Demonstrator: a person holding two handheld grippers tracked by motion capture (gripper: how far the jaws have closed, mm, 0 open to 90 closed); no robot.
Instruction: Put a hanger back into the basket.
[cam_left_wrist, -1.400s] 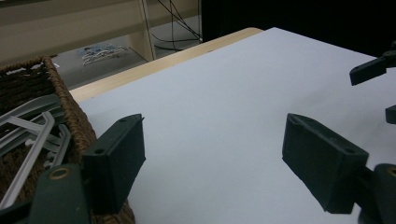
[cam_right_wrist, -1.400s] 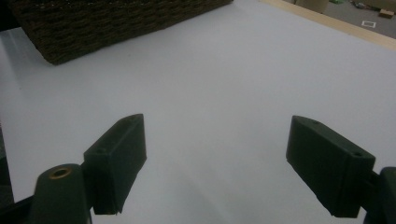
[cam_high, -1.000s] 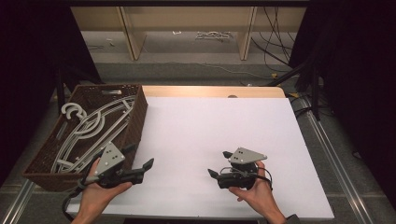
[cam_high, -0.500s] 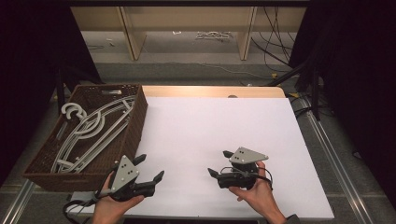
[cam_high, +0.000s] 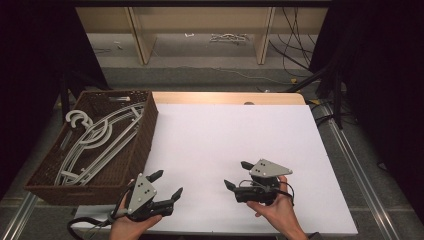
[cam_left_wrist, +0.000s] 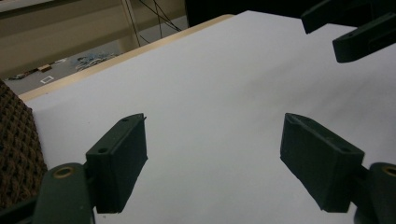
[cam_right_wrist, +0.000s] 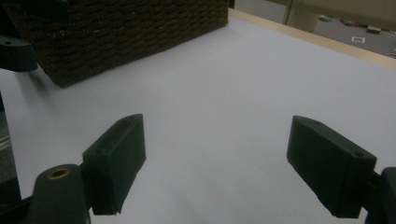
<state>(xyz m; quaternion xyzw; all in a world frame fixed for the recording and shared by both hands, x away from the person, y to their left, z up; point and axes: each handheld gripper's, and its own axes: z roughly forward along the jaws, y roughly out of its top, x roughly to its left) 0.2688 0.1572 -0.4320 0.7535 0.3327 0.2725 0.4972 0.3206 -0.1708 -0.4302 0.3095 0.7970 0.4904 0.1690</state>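
Observation:
A brown wicker basket (cam_high: 144, 146) stands at the table's left edge and holds several white plastic hangers (cam_high: 100, 136). My left gripper (cam_high: 167, 183) is open just right of the basket's near corner, low over the white tabletop (cam_high: 240, 130), with nothing between its fingers. My right gripper (cam_high: 236, 174) is open near the front middle, pointing left toward the other one, also bare. In the left gripper view my left gripper (cam_left_wrist: 219, 158) frames bare white board, with the right gripper's fingertips (cam_left_wrist: 355, 32) at the top right. In the right gripper view my right gripper (cam_right_wrist: 215, 163) faces the basket (cam_right_wrist: 126, 28).
A wooden strip (cam_high: 225, 98) edges the table's far side, and beyond it are wooden shelf legs (cam_high: 140, 35) and cables on the floor. Metal rails (cam_high: 360, 170) run along the table's right side. Dark curtains close in both sides.
My left gripper has moved right and down, away from the basket's near corner toward the front edge. The right gripper has stayed put.

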